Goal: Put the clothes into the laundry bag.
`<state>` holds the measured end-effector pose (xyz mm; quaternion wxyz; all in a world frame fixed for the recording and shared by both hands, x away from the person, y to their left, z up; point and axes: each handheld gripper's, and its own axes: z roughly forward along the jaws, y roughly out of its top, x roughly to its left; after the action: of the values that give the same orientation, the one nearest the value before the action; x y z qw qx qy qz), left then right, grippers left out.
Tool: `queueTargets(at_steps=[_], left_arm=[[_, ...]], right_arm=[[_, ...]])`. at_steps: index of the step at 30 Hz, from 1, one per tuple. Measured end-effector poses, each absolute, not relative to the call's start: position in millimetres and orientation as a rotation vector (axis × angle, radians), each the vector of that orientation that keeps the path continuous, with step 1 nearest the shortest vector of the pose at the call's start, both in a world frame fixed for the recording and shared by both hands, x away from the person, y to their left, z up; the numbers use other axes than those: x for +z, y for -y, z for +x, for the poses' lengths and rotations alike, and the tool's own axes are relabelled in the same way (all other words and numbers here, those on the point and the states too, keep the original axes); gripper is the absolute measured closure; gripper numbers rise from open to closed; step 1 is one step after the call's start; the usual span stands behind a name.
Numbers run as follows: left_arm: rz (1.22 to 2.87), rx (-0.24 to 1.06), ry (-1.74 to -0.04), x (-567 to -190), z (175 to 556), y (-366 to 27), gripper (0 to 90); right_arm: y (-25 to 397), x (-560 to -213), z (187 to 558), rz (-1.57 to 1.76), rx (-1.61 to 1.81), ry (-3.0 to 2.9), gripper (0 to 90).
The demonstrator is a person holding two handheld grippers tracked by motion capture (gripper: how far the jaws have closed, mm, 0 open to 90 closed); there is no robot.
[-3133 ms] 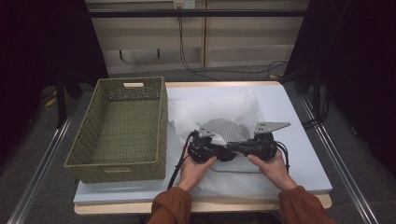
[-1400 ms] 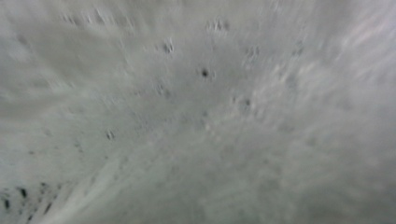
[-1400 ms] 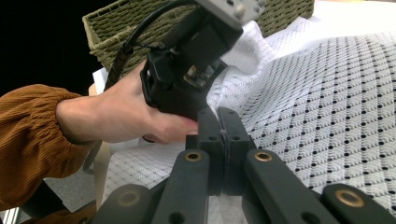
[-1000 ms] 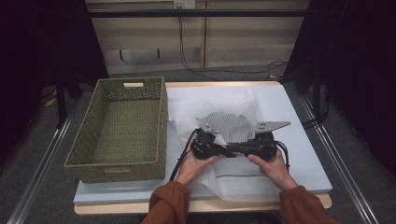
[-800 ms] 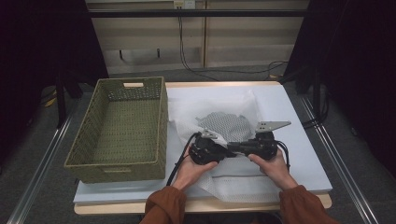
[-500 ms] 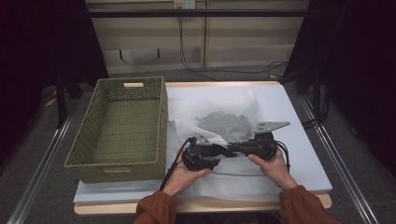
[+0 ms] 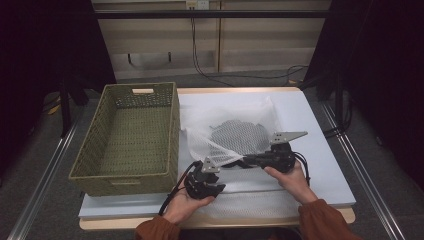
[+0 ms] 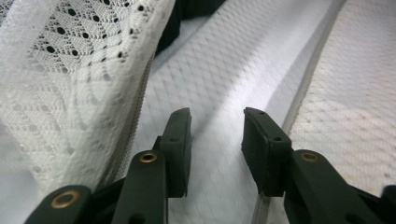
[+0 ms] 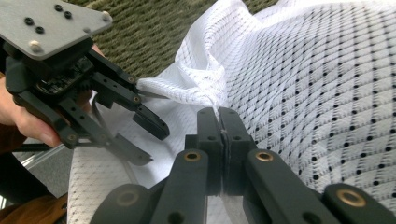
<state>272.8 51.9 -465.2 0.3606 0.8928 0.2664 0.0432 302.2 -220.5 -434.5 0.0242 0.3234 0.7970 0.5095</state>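
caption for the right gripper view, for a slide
Right gripper pinches a fold of white mesh bag; open left gripper beside it.

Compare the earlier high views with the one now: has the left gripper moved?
Yes. The left gripper has pulled back toward the person and leftward, nearer the basket's front corner, its jaws now open over the mesh bag.

Dim, dark-edged high view; both gripper views brighter, with soft blur close up and slight glare on white mesh.
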Motion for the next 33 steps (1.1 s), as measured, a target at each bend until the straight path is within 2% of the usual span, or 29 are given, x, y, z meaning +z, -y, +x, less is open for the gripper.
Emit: queueTargets(at_steps=[4,7,14,18,22,25,33], left_arm=[[2.287,0.097,-0.697,-462.6,269.6,-55.7,63.9],[2.298,0.079,-0.677,-462.6,264.5,-57.7,69.1],[2.311,0.048,-0.667,-470.0,255.8,-61.2,68.8],[2.278,0.041,-0.657,-463.3,248.4,-63.1,67.4],[2.202,0.077,-0.649,-447.9,240.7,-70.8,61.0],[2.185,0.087,-0.661,-443.6,240.0,-76.2,59.8],[2.152,0.083,-0.663,-444.0,241.4,-81.4,53.4]], right_arm=[[218.3,-435.3,300.2,0.989,1.562,-2.483,88.3],[218.5,-435.1,297.3,0.977,1.54,-2.497,87.2],[220.1,-444.4,291.2,0.988,1.495,-2.529,85.9],[216.6,-449.8,289.6,0.984,1.47,-2.554,88.3],[210.4,-455.7,289.5,0.976,1.448,-2.589,88.8],[207.6,-459.4,289.2,0.982,1.432,-2.612,88.9],[201.2,-469.1,287.8,0.974,1.382,-2.658,88.8]])
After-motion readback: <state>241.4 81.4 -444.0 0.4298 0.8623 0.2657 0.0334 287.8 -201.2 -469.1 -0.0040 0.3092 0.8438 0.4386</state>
